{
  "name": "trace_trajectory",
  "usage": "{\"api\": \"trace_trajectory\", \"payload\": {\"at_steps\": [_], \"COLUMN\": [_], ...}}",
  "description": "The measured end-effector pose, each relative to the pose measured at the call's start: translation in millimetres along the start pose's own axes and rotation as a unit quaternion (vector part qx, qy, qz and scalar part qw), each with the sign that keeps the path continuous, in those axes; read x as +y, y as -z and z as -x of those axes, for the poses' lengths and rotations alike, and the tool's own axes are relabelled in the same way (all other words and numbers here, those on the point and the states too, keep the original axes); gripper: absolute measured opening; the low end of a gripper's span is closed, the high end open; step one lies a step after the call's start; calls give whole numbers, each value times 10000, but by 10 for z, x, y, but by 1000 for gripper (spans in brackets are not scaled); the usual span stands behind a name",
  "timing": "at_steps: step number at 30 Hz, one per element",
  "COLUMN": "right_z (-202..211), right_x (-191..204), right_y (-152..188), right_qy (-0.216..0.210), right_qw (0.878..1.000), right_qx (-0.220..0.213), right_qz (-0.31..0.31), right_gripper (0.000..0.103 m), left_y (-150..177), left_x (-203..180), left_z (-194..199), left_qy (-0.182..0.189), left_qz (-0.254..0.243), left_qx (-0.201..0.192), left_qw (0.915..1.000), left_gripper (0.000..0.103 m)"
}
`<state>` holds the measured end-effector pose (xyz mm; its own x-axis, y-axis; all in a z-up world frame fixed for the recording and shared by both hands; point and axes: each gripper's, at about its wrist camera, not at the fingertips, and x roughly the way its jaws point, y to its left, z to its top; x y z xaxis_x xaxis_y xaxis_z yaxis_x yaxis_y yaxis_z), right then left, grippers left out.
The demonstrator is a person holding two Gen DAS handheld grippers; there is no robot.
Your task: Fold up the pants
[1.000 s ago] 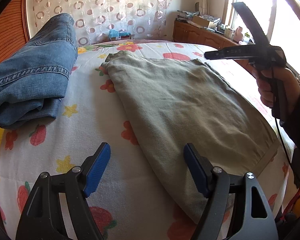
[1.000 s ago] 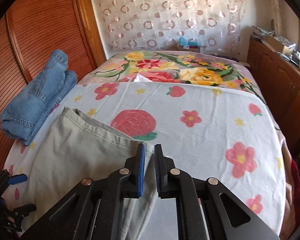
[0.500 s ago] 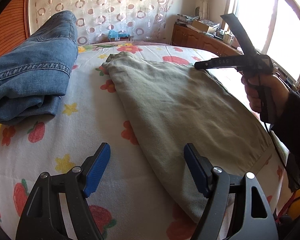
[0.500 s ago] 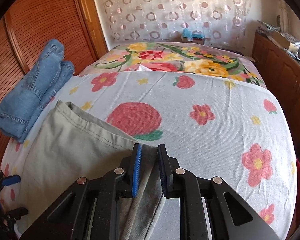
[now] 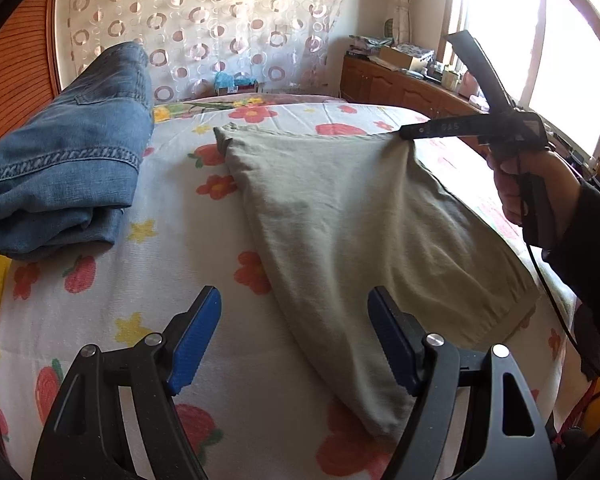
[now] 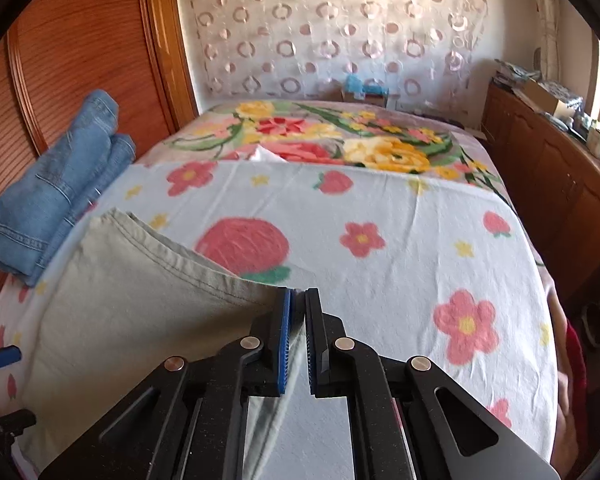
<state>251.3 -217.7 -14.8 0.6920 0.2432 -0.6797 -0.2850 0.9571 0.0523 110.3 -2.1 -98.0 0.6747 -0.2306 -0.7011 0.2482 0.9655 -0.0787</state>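
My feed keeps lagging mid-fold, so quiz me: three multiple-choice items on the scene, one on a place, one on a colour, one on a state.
1. Where do the folded jeans lie relative to the khaki pants, in the left wrist view?
A. to their left
B. on top of them
C. to their right

2. What colour are the pads of the left gripper?
A. red
B. blue
C. yellow

3. How does the left gripper stand?
A. shut on the jeans
B. shut on the pants
C. open, holding nothing

A: the jeans sit apart on the flowered bedsheet.
B: both pads show blue.
C: bedsheet and pants edge lie unpinched between its jaws.
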Motion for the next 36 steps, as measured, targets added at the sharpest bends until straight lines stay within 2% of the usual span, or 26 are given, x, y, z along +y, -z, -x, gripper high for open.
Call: {"api": "trace_trajectory", "payload": {"at_steps": [2,6,12,18,26,33,36], "right_z": [36,294,832,1197,1467,1550,1560], "right_x": [-7,30,196,210,165,198,253], "right_y": [29,65,482,896,1175,1271,1324], "right_qy": [-41,-66,-387,-610,-733,-822,-832], "right_qw": [10000,10000,9988,9978,9972,9966,9965], "right_qx": [22,-19,-106,-133,-134,-35,38], "right_qz": [-31,22,286,224,16,-93,-102], "right_gripper": [16,20,30,31,31,31,31], "left_y": [-9,-4,35,57,144,302,365], "left_x": [-32,-99,-192,-245,-279,-318,-313], "left_z": [22,76,120,119,176,252,297], "left_qy": [-12,28,120,127,206,328,345], "left_qz": [-58,-78,-170,-219,-246,-348,-342], "left_qx": [-3,-25,-5,42,71,185,221], "left_qw": [10000,10000,9998,9997,9995,9987,9986], "left_gripper": [77,77,77,77,77,61,60]}}
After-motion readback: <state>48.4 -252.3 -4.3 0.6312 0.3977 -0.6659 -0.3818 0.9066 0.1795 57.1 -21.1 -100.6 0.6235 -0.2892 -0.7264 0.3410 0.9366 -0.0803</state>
